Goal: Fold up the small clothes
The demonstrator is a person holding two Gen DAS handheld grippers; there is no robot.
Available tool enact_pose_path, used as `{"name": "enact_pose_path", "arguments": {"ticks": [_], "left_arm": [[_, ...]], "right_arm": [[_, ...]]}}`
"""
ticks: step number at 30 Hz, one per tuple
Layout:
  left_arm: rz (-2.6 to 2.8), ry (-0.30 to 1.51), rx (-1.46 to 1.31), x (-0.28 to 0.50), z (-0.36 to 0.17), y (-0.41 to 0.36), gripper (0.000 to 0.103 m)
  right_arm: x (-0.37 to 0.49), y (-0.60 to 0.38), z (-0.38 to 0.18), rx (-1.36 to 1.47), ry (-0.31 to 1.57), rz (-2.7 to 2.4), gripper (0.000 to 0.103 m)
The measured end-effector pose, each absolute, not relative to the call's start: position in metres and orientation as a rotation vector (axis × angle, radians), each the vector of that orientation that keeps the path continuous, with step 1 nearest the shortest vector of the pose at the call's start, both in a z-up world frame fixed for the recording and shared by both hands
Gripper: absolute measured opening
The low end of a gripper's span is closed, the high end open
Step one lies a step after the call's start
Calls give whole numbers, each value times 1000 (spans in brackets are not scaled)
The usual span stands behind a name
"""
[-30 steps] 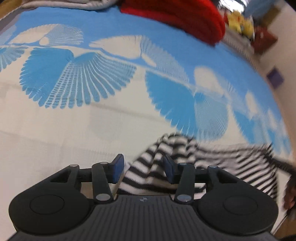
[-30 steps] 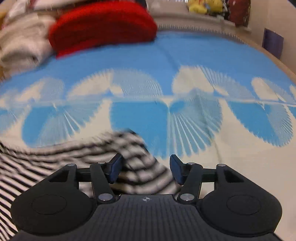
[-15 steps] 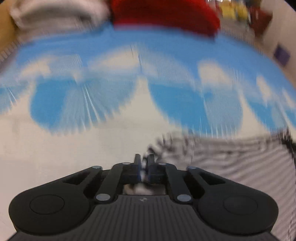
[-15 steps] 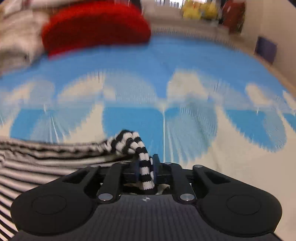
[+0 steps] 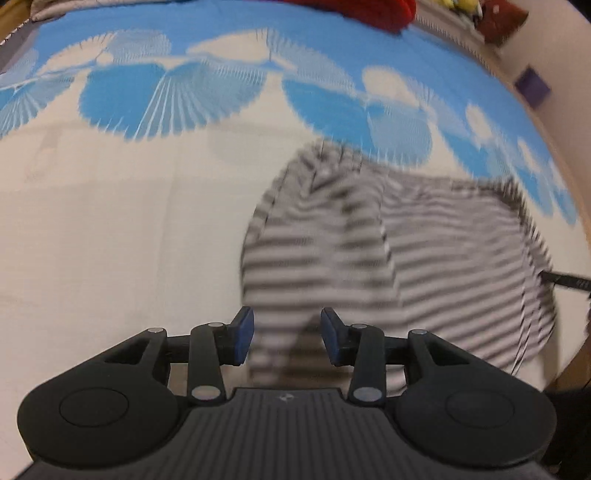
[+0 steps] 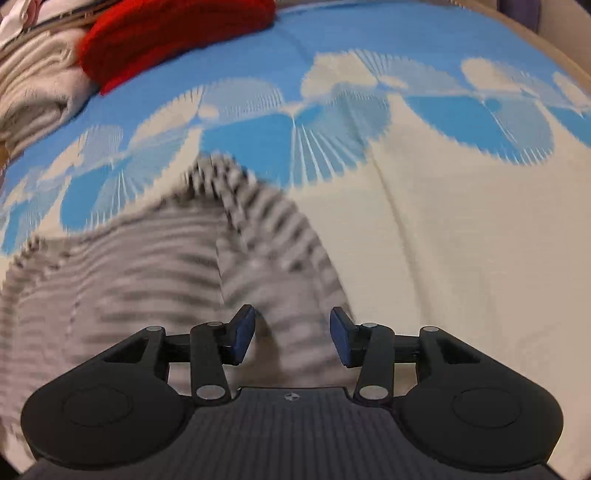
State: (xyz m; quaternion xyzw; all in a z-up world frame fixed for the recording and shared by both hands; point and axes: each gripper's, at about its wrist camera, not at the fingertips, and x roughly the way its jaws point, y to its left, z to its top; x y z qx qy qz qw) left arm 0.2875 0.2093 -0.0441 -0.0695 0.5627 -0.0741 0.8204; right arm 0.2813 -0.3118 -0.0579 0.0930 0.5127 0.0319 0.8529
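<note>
Black left claw [image 5: 287, 334] and right claw [image 6: 292, 334], blue pads, silver pivot screws, ribbed grey housing.

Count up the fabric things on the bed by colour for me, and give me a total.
Black-and-white striped: 1, the striped garment lying ahead of the open left tongs and open right tongs.
Red: 1, the red knit item.
Cream or beige: 1, the pale folded pile.
Blue and white: 1, the bedspread underneath.
Total: 4
</note>
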Motion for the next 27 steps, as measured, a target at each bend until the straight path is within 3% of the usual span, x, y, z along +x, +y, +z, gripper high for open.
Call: {"name": "enact_pose_path", "arguments": {"ticks": [7,11,12,13,14,15,20,25,27], "left_arm": [[-13,1239,-407,216,-93,230,44],[48,1126,-402,195,-96,215,41],[61,1099,-414,189,-97,213,25],[75,1088,-418,185,-99,213,8],[96,1069,-423,181,-98,213,8],[129,1032,-428,175,-94,215,2],[217,905,-383,161,-70,219,2],[354,1073,-213,171,-86,212,0],[370,1020,-190,168,-74,209,1]], "right_arm": [[217,-324,-74,255,1148,50,49],[195,-323,-78,292,1115,9,49],[191,-324,-77,309,1100,0,46],[189,-324,-76,322,1086,3,33],[186,-323,-74,329,1068,15,20],[184,-322,-70,321,1046,20,15],[165,-330,-45,390,919,-39,9],[168,-313,-63,255,1020,-108,10],[172,-305,-64,202,1033,-121,12]]}}
